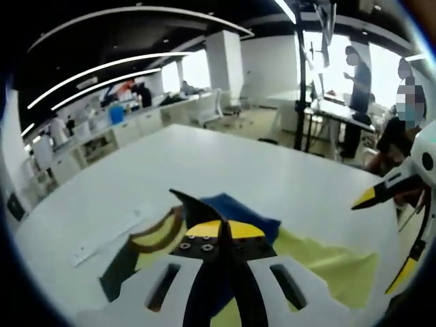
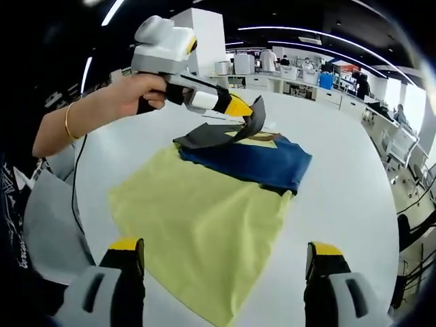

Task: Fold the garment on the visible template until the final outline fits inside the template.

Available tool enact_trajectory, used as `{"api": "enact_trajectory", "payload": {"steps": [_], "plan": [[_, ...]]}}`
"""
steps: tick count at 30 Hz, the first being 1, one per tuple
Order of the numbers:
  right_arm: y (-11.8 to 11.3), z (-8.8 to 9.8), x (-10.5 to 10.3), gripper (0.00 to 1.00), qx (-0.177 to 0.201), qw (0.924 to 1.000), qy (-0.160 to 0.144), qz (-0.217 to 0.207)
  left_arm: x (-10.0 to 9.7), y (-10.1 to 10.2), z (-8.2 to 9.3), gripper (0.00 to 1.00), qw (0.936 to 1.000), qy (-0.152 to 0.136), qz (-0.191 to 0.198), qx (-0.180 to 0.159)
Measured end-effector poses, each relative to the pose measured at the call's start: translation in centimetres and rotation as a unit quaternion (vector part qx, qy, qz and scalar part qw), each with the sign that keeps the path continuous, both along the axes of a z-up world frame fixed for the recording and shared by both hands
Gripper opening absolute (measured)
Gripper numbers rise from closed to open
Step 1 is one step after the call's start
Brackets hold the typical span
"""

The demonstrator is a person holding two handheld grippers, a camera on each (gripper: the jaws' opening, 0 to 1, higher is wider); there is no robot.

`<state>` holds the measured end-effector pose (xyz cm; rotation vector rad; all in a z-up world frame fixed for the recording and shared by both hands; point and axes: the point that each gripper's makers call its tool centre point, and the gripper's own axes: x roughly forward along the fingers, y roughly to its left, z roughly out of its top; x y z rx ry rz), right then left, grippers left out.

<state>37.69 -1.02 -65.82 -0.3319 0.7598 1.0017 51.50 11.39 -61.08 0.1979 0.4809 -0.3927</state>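
White table [image 2: 354,184] in open office w/ garment [image 2: 211,218]; left tool [image 2: 253,114] clamped on garment, right tool [image 2: 225,262] apart.

Open-plan office, long desks [image 1: 146,122] (people working), ceiling light strips [image 1: 102,68]

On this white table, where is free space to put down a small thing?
Bare white table lies beyond the blue garment, and beside the yellow cloth. Crowded where the left gripper lifts a dark fold.
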Motion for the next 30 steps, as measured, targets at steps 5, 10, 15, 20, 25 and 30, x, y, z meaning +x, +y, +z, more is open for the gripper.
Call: {"api": "enact_trajectory", "payload": {"steps": [5,10,15,20,25,30], "plan": [[-0.4,-0.2,0.2,0.99,0.001,1.0,0.003,-0.007,-0.1,-1.5,-2.1,0.0,0.9999,0.013,-0.01,0.003],[-0.7,-0.4,0.4,0.99,-0.001,0.9999,0.005,-0.011,0.1,-2.8,-3.5,0.0,0.9996,0.019,-0.019,0.007],[-1.1,-0.8,0.5,0.99,-0.004,0.9998,0.009,-0.015,0.2,-3.5,-5.1,0.0,0.9992,0.029,-0.024,0.015],[-1.5,-1.1,0.7,0.99,-0.008,0.9997,0.01,-0.021,0.3,-4.1,-6.7,0.0,0.9988,0.038,-0.026,0.017],[-1.9,-1.4,0.7,0.99,-0.012,0.9996,0.013,-0.024,0.4,-5.2,-8.0,0.0,0.9983,0.045,-0.033,0.016],[-2.2,-1.5,0.9,0.99,-0.011,0.9994,0.013,-0.031,0.5,-5.2,-8.8,0.0,0.9979,0.053,-0.033,0.015]]}}
